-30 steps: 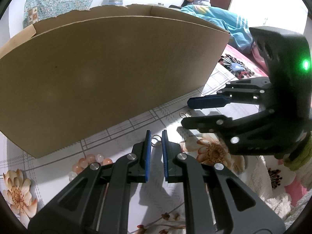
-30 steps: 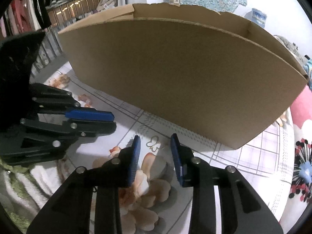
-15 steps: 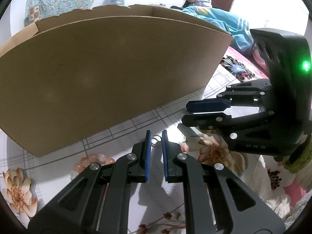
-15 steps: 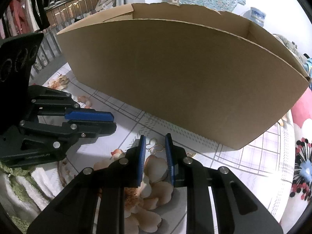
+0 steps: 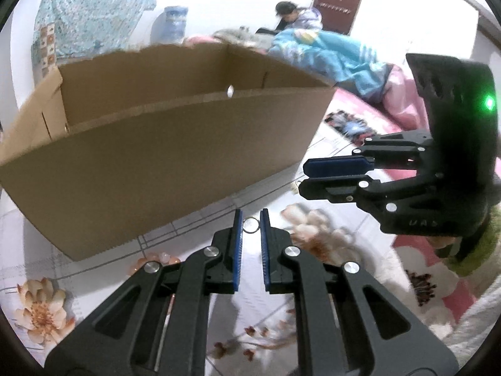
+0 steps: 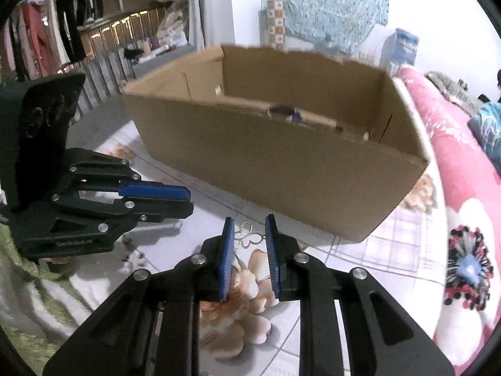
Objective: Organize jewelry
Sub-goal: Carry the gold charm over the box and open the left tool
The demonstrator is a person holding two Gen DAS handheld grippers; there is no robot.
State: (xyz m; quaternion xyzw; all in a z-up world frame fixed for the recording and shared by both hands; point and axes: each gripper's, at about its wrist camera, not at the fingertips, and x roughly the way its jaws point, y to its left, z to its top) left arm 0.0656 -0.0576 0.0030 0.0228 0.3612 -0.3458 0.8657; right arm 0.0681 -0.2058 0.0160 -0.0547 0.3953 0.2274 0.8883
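Silver glints between the left gripper's (image 5: 250, 224) blue fingers (image 5: 237, 250): a small metal ring (image 5: 251, 225), pinched at the tips. To its right, the right gripper (image 6: 249, 235) clamps a gold butterfly-shaped earring (image 6: 249, 234). Both should clear the brown cardboard box's (image 5: 156, 156) near wall before letting go.

Left gripper (image 5: 251, 219) fingers pinch a ring (image 5: 251, 224) beside the box (image 5: 162, 156).

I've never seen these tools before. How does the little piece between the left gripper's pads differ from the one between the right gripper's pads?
The left gripper grips a small plain silver ring; the right gripper grips a gold butterfly-shaped piece. The ring is a simple closed loop; the butterfly piece has curled, open wings. Both are thin metal, pinched between blue pads in front of the cardboard box.
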